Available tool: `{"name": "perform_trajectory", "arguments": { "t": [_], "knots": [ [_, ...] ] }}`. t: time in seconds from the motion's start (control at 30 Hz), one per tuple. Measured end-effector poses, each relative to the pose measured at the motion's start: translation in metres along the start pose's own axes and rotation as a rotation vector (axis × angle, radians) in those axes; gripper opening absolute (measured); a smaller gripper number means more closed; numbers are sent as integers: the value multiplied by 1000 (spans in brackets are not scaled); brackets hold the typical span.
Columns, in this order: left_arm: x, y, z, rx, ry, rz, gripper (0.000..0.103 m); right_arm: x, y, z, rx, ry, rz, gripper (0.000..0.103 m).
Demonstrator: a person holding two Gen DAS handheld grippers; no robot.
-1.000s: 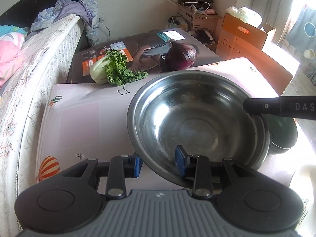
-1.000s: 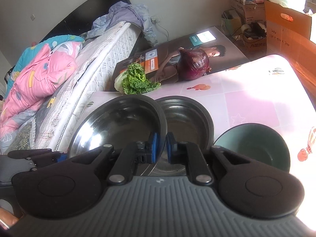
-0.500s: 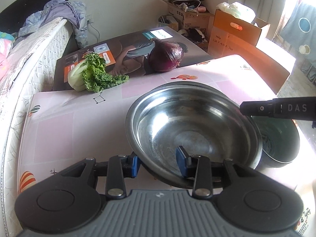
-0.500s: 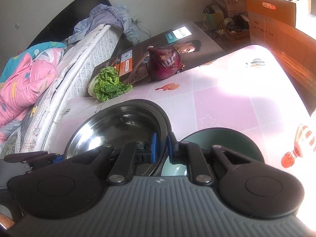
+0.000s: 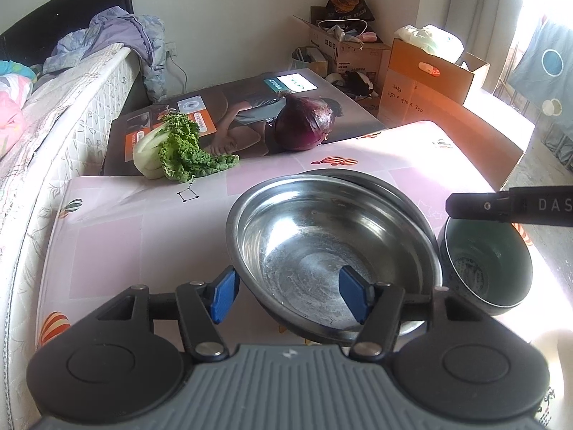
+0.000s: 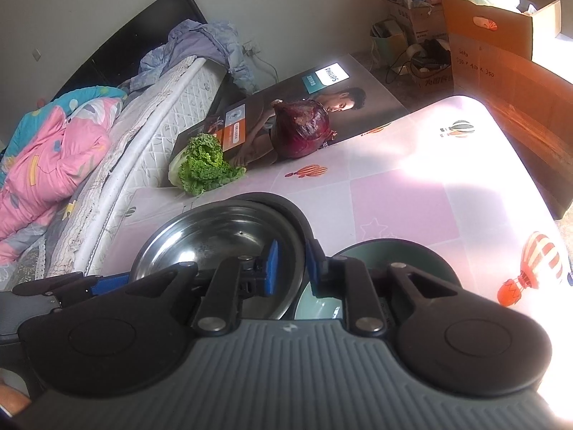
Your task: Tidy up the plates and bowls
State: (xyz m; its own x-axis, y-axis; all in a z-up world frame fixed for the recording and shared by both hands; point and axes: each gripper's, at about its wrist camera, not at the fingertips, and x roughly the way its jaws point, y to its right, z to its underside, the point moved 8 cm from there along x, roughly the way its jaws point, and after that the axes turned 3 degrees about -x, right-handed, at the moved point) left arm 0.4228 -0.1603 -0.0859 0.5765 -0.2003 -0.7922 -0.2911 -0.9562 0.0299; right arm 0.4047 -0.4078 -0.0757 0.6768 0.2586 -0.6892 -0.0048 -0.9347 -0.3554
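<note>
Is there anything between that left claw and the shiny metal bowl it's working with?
Nothing visible. The left gripper straddles the near rim of the steel bowl, its jaws opening, neither pad pressing on the rim.

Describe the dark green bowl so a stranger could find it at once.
Start at the pink table with balloon prints. Near its front edge sit stacked steel bowls; the green bowl stands just right of them. It is smaller, dark outside and teal inside, not shiny metal.
</note>
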Motion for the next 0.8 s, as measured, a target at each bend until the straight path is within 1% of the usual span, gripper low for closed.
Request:
{"name": "perform_trajectory", "arguments": {
  "t": [0.13,0.23,0.33,0.4,0.5,0.6,0.63,0.67,0.73,0.8],
  "knots": [
    [-2,-4,1,-33,7,0,56,-7,4,2,-2,0,2,18],
    [2,-3,4,-27,-9,-2,51,-8,7,3,-1,-2,7,18],
    [6,-2,8,-23,-24,-1,51,-9,14,5,10,-3,13,19],
    [4,-1,9,-19,-20,1,51,-11,18,7,21,-4,14,19],
    [-3,3,11,-4,-11,2,54,-16,23,9,34,0,14,22],
    [-14,8,13,15,3,3,60,-24,26,11,42,3,10,31],
    [-19,11,14,21,10,6,61,-27,26,12,43,3,9,36],
    [-24,14,14,25,15,10,62,-30,27,12,44,2,9,44],
    [-32,20,16,32,22,22,64,-37,27,13,40,5,13,52],
    [-39,26,17,39,26,33,65,-47,27,14,33,9,20,54]
  ]
}}
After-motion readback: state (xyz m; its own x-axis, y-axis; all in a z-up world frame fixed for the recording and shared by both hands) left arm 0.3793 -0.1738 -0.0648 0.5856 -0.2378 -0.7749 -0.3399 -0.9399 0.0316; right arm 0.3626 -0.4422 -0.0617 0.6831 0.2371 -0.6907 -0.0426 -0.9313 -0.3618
